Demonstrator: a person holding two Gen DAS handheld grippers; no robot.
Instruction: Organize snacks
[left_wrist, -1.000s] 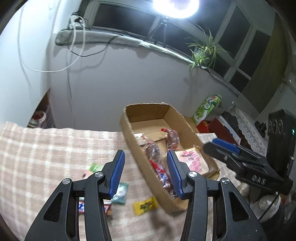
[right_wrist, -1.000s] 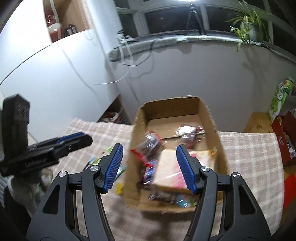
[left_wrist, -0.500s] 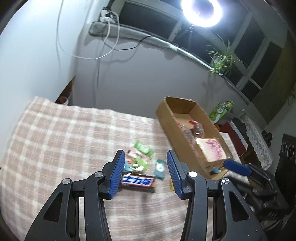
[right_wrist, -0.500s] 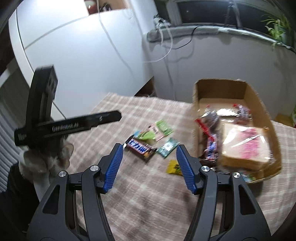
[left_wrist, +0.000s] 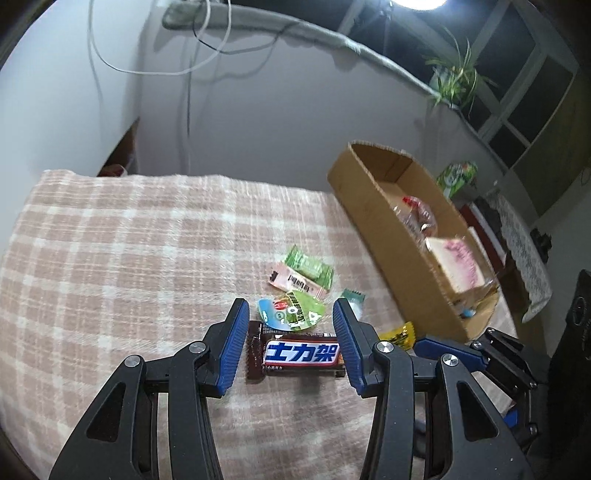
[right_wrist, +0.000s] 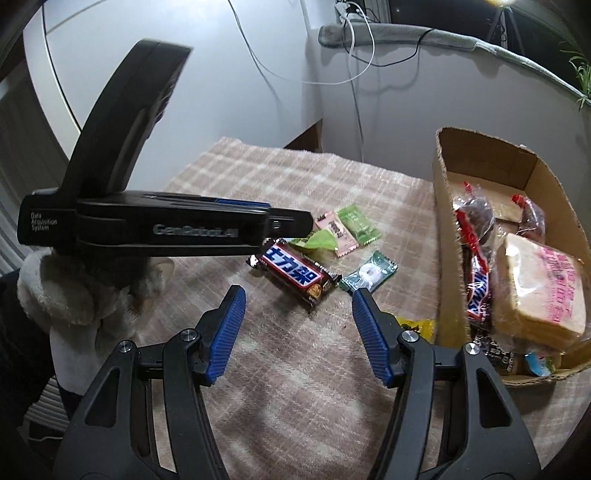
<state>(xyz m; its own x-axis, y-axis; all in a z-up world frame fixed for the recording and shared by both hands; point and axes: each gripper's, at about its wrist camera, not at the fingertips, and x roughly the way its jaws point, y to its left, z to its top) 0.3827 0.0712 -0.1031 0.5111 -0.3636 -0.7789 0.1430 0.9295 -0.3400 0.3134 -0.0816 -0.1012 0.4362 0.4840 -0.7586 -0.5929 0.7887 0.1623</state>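
Observation:
A brown chocolate bar (left_wrist: 301, 352) with a blue and white label lies flat on the checked cloth (left_wrist: 147, 258). My left gripper (left_wrist: 290, 317) is open and hovers just over it, one finger off each end, pads apart from the wrapper. Beyond it lie a round green packet (left_wrist: 291, 314), a pink sachet (left_wrist: 295, 282) and a green sachet (left_wrist: 308, 266). My right gripper (right_wrist: 299, 301) is open and holds nothing, close in front of the chocolate bar (right_wrist: 295, 273). A dark green candy (right_wrist: 369, 275) and a yellow candy (right_wrist: 415, 326) lie beside the cardboard box (right_wrist: 443, 206), which holds packed bread (right_wrist: 539, 288) and wrapped snacks.
A fuzzy white sleeve (right_wrist: 74, 295) carries the left gripper body (right_wrist: 147, 229), which crosses the right wrist view. A grey wall with cables stands behind the table. A potted plant (left_wrist: 454, 77) sits on the sill, and a green carton (left_wrist: 458, 177) stands past the box.
Both grippers have swung away from over the box to the loose snacks and come lower. The chocolate bar now lies between the left fingers. Both openings look unchanged.

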